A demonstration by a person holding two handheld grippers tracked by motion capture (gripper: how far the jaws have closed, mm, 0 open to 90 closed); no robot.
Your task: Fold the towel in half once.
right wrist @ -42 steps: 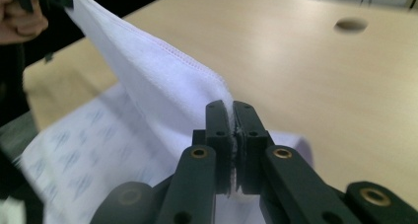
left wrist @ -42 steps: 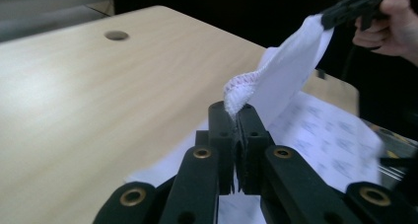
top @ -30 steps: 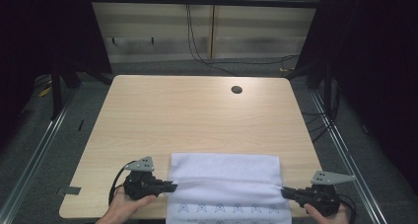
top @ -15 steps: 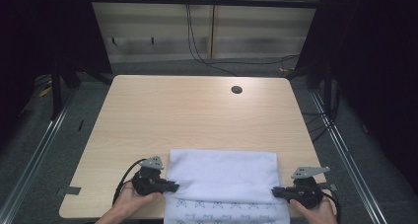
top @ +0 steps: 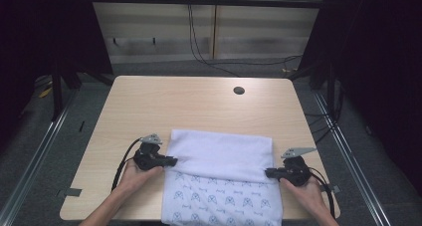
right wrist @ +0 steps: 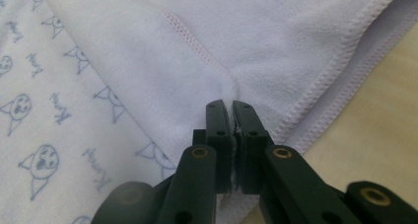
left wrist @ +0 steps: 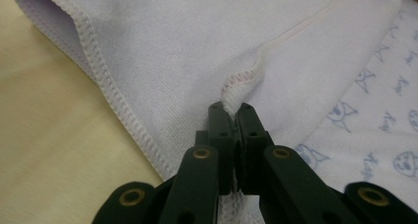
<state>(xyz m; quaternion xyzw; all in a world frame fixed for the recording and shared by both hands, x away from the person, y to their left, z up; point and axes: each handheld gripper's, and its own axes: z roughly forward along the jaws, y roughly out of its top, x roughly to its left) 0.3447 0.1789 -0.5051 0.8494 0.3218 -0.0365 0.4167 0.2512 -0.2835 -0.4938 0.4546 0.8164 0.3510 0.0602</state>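
At the near edge of the pale wooden worktop [top: 149,106], the left hand-held gripper [top: 171,161] and the right hand-held gripper [top: 268,172] each pinch a side of the white cloth [top: 221,156], jaws clamped on its stitched hem. The cloth is soft knit, its folded-over part plain with overlocked edges, its nearer layer printed with small blue cat faces. Farther off, a dark round hole [top: 239,90] marks the worktop.

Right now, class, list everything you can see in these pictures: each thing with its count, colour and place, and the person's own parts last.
Cloth: one, pale lilac with a blue cat print on its other face, folded over at the table's near edge.
Table: one, light wood, centre.
Cable hole: one, dark, far right of the tabletop.
Left gripper: one, black, shut on the cloth's left edge.
Right gripper: one, black, shut on its right edge.
Hands: two, near edge.
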